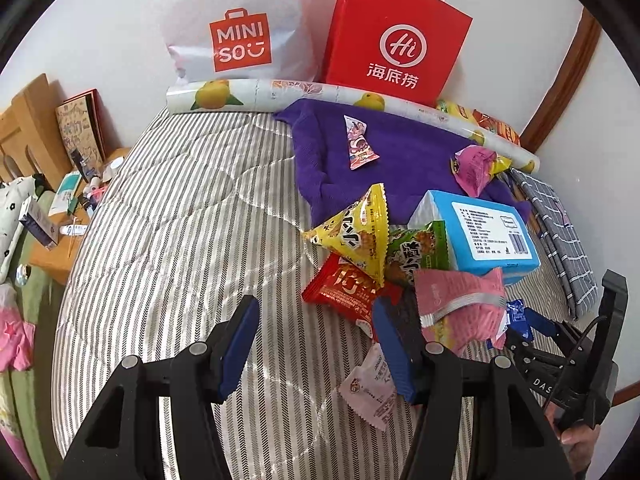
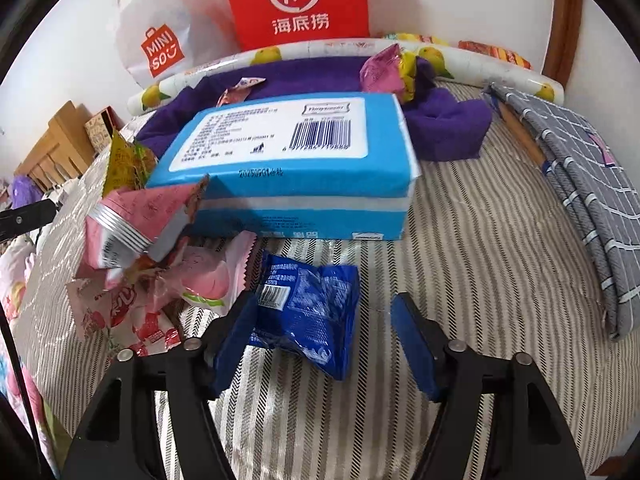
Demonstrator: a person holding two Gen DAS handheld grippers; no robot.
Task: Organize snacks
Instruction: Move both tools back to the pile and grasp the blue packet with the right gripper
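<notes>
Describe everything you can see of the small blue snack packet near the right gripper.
The small blue snack packet is a crinkled, glossy plastic pouch, dark blue with white print and a white barcode label at its upper left. It lies flat on the striped bed cover, in front of the light blue tissue pack. The right gripper stands open around it; one finger's pad appears to touch its left edge.

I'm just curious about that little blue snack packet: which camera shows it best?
The right wrist view. There the blue snack packet lies large and central on the striped bedding, between the right gripper's open jaws, barcode visible. The left wrist view shows only a small blue corner behind the pink packet.
</notes>
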